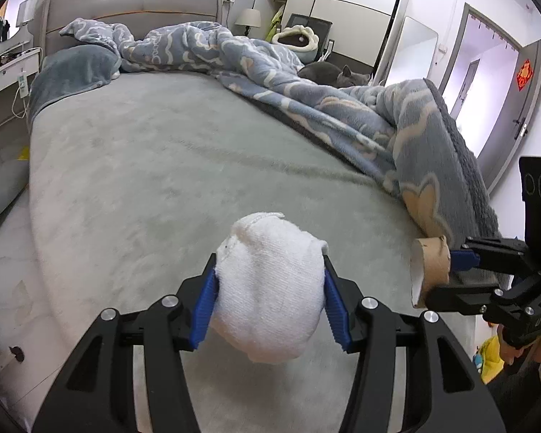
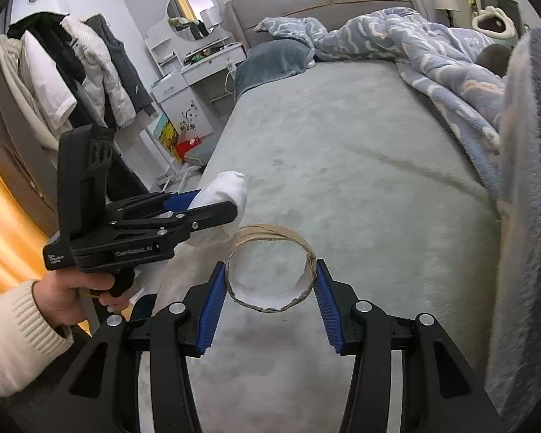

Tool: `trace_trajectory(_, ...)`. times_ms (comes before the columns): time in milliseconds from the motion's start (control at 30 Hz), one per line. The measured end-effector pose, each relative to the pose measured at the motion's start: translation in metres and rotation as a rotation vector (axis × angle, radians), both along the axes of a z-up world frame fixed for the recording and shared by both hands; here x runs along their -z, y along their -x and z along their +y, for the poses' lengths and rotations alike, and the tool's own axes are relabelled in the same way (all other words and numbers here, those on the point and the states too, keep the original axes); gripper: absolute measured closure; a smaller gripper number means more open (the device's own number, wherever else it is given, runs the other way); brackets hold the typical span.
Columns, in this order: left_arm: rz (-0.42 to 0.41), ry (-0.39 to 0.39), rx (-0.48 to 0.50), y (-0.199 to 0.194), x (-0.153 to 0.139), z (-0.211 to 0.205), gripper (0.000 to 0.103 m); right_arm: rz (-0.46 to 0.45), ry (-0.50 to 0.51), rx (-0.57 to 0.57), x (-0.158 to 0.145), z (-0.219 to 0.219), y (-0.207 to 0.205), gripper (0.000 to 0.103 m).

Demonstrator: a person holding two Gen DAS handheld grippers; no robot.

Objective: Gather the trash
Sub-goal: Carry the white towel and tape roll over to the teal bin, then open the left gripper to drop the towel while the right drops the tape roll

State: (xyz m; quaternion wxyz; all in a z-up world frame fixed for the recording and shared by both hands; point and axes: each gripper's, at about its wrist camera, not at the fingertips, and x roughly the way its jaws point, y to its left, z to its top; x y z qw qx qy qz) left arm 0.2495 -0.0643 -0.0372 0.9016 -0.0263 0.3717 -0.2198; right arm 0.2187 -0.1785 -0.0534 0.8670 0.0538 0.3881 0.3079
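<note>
You hold two pieces of trash above the bed (image 1: 133, 166): your left gripper (image 1: 270, 296) clamps one white balled cloth (image 1: 268, 288), your right gripper (image 2: 270, 290) pinches one cardboard tube (image 2: 270, 270). Bare sheet runs toward 12 o'clock; the rumpled blanket (image 1: 342, 108) and one cat (image 1: 328, 72) lie at 2 o'clock.

White ribbed cloth bundle (image 1: 267, 288), rough brown cardboard tube (image 2: 270, 274), fuzzy matt bedsheet (image 1: 144, 151), fleecy blanket (image 1: 342, 108)
</note>
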Motion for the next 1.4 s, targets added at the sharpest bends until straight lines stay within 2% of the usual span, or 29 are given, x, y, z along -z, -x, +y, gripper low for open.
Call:
trace_trajectory(300,0.040,-0.050,-0.049,0.023,0.010,0.036,0.047,-0.020,-0.022,0.053,-0.010,0.029,0.025,0.054)
trace_trajectory(700,0.116,-0.022,-0.180,0.078,0.028,0.091,0.047,-0.056,0.023,0.049,-0.014,0.080,0.064,0.054)
trace_trajectory(833,0.142,-0.039,-0.216,0.095,0.037,0.106,0.047,-0.061,0.009,0.043,-0.015,0.090,0.073,0.053)
trace_trajectory(1033,0.233,-0.045,-0.285,0.116,0.063,0.131,0.047,-0.052,-0.008,0.017,-0.015,0.110,0.085,0.053)
trace_trajectory(1400,0.405,-0.054,-0.353,0.144,0.112,0.164,0.047,-0.018,0.001,-0.069,-0.008,0.159,0.098,0.053)
